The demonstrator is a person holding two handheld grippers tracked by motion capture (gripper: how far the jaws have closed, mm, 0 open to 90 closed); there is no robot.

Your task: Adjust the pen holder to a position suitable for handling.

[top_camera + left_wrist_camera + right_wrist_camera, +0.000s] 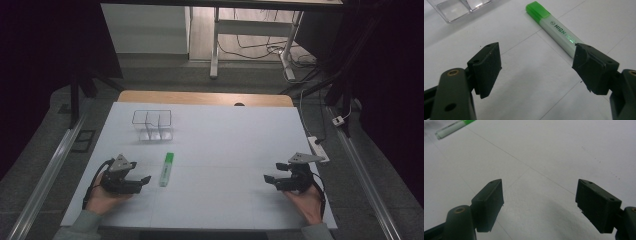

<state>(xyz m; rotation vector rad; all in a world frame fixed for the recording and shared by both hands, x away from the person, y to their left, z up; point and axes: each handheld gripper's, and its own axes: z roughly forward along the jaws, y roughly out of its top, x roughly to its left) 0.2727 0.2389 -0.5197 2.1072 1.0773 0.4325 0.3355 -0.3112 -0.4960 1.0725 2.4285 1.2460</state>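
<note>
Two sets of tongs rest low on the white bench in the high view: the left tongs [142, 180] at near left, the right tongs [270, 179] at near right, both gaping with nothing between the jaws. A green highlighter [166, 169] lies flat just right of the left tongs, cap pointing far, and a clear plastic organiser [152, 125] stands farther back, apart from it.

From the left gripper view, the left tongs [536, 58] stand wide and empty, the highlighter [554, 28] lying just beyond the right-hand jaw, not between them.

From the right gripper view, the right tongs [539, 192] are wide too, over bare bench, the highlighter [451, 127] well off at far left.

I judge the pen light, stiff and smooth enough to roll; take it across mid-barrel.
</note>
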